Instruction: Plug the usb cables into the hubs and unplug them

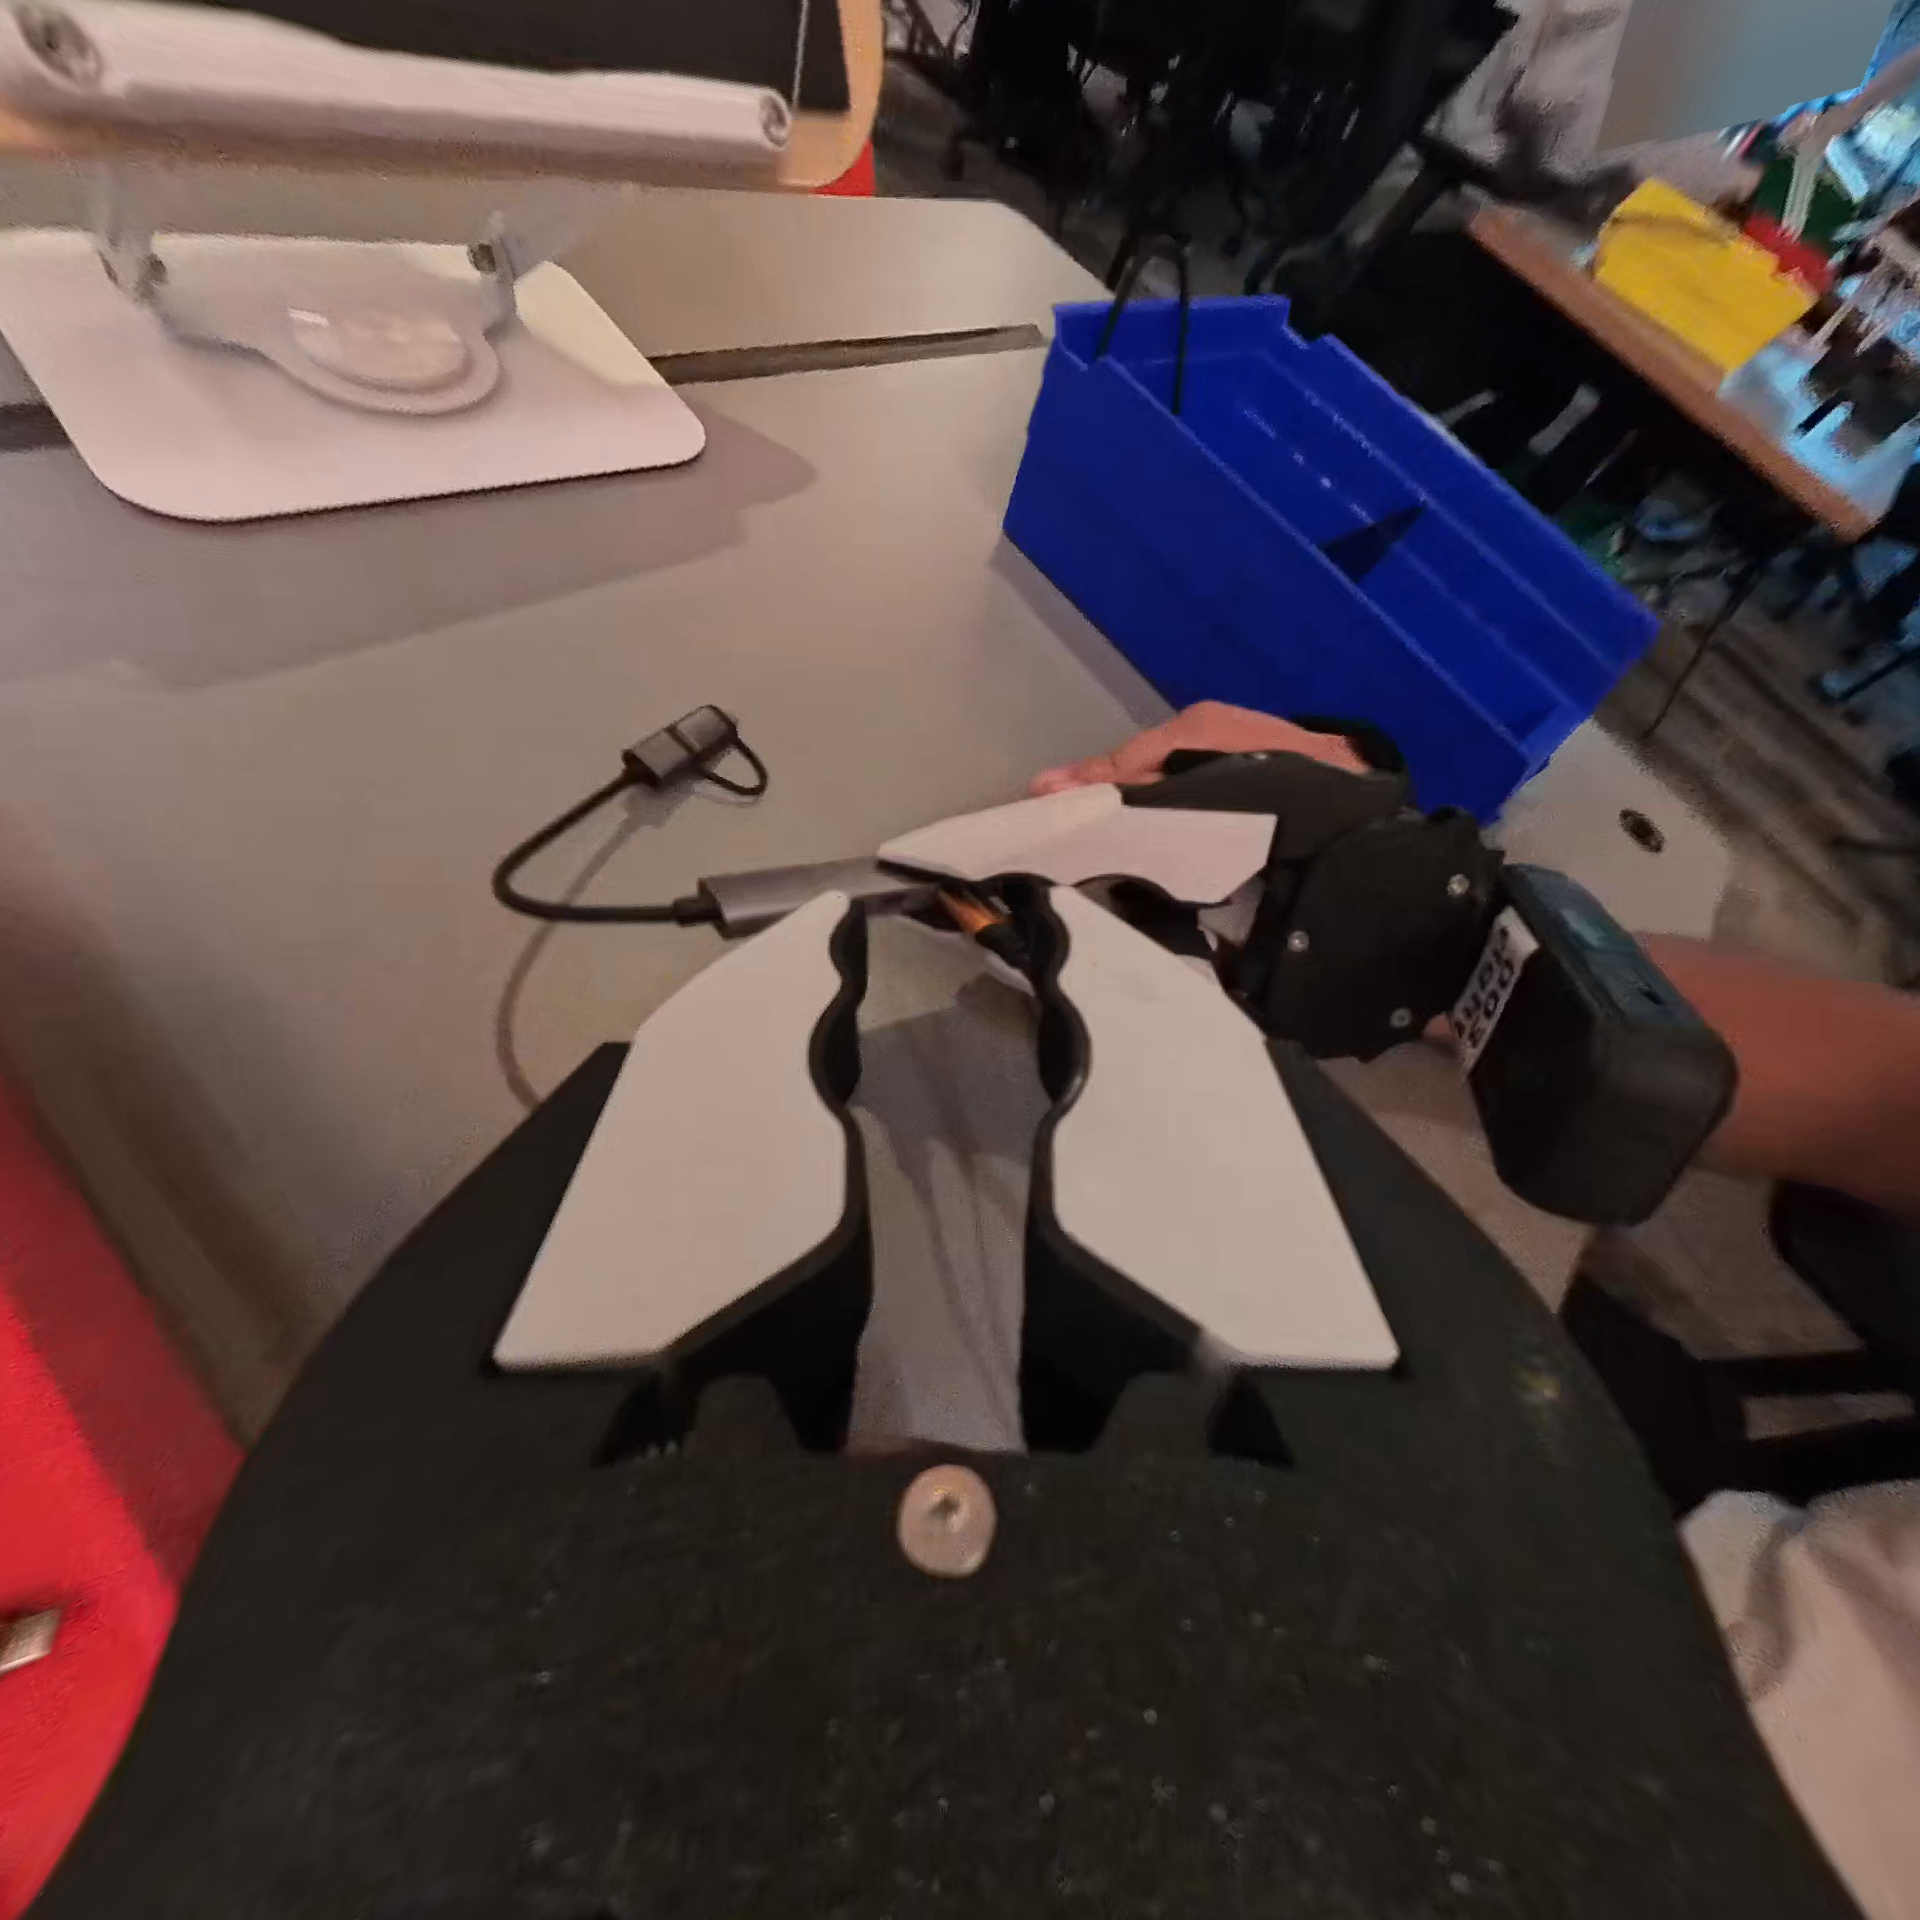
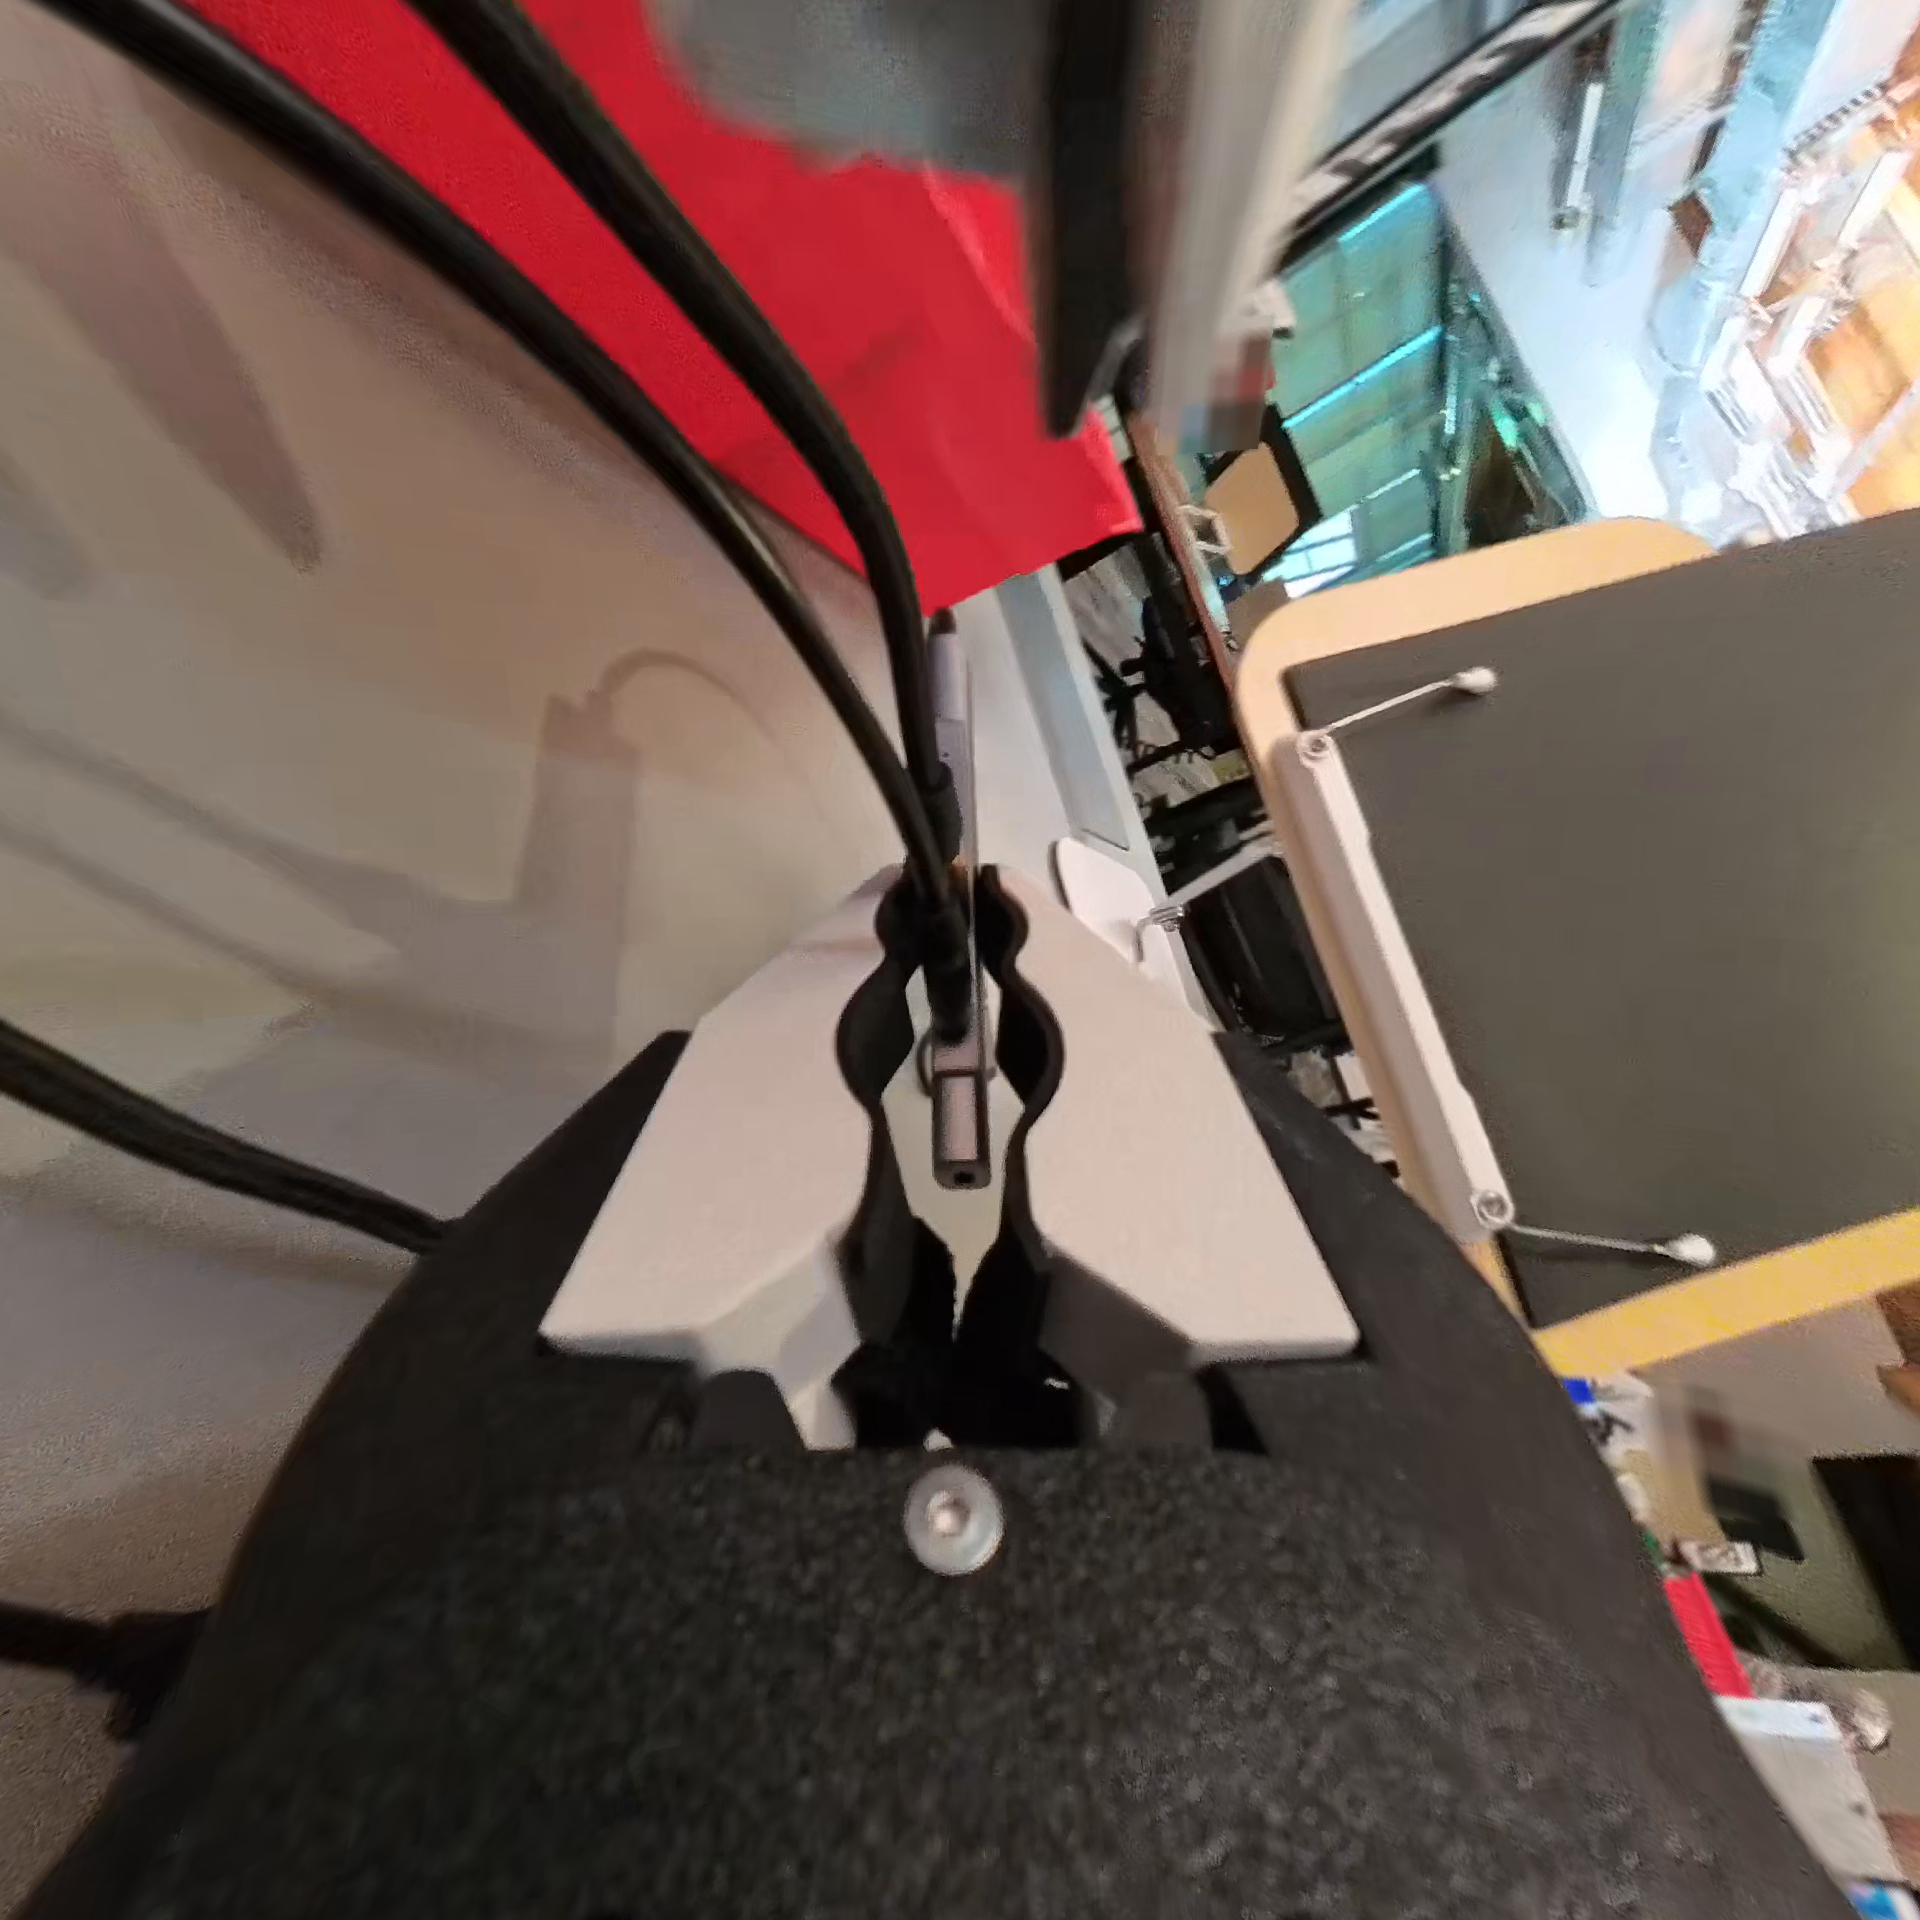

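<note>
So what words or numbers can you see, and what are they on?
White sticker beside the black camera: dark print, but I don't read writing out.
Yellow box on the far table: too blurred to read.
Grey hub, blue bin: no writing visible.

Hub point(image 1: 790, 891): right end hidden under right gripper point(image 1: 940, 868) finger, so ports & plugs can't be read; only an orange-black bit shows between left gripper point(image 1: 951, 925) tips. Monitor stand point(image 1: 353, 416) top cut off by far edge, blurred. Right wrist view: black cables point(image 2: 665, 343) run out past top & left edges, ends unseen; bkgd shelves at far right too blurred to tell.
</note>
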The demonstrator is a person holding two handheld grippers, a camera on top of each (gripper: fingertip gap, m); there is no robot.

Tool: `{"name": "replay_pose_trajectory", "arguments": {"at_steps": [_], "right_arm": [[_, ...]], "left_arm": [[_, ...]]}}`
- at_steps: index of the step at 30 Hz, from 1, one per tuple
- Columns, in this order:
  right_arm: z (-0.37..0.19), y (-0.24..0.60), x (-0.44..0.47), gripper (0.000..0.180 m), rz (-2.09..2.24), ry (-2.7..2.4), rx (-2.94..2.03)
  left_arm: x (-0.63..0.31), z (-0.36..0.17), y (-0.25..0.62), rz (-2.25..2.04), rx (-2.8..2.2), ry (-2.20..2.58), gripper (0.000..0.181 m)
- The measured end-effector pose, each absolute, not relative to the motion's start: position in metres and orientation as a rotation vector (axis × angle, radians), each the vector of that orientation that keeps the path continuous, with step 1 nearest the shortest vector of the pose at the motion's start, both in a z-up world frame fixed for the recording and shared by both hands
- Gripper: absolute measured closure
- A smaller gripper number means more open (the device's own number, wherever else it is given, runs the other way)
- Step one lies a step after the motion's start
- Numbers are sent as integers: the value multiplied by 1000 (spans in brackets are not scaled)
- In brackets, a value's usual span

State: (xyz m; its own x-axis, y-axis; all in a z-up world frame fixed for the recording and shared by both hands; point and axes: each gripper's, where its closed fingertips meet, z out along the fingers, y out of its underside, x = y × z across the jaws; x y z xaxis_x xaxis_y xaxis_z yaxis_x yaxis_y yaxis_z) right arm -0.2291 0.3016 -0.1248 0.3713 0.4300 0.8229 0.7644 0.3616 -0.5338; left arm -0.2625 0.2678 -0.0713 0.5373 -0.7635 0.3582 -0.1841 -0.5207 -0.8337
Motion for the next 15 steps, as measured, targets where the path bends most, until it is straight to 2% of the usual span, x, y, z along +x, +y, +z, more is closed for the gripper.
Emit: {"name": "replay_pose_trajectory", "arguments": {"at_steps": [2, 4, 8, 10, 13, 15], "right_arm": [[-111, 299, -228, 171, -272, -1185, -1242], [-100, 293, -229, 172, -240, -1144, -1215], [-83, 281, -236, 171, -184, -1098, -1163], [-79, 275, -238, 172, -109, -1071, -1171], [-72, 271, -239, 171, 0, -1024, -1198], [-68, 269, -239, 171, 54, -1002, -1200]], "left_arm": [[-257, -81, 270, -1082, -2038, 654, 149], [-248, -86, 274, -1201, -2025, 543, 136], [-235, -77, 280, -1501, -1897, 333, 129], [-237, -65, 281, -1659, -1780, 227, 136], [-239, -57, 279, -1755, -1663, 196, 157], [-239, -54, 276, -1756, -1635, 225, 157]]}}
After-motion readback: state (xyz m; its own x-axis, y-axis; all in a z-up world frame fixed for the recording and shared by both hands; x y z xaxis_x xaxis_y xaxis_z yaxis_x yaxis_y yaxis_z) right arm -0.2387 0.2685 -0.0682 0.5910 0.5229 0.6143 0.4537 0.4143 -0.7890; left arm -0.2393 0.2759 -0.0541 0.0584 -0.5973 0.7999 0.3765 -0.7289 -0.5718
